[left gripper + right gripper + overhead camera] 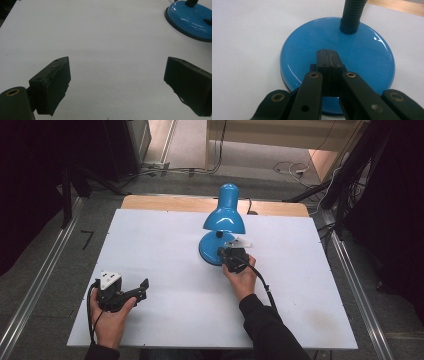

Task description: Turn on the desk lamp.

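Observation:
A blue desk lamp stands right of the table's middle, its shade [225, 212] hanging over its round base [209, 247]. My right gripper [222, 252] sits at the base's near edge. In the right gripper view its jaws are shut, pad against pad, with the tips [327, 51] low over the glossy blue base [362, 57], below the black flexible neck [350, 17]. Whether the tips touch the base is unclear. My left gripper [144, 289] rests near the front left of the table, open with nothing in it [117, 82]. The lamp base [190, 20] lies far off from it.
A white board [165, 250] covers the table, with a strip of bare wood [165, 202] at the back edge. Metal rails [42, 280] run along both sides of the table. Cables [290, 169] lie on the floor behind.

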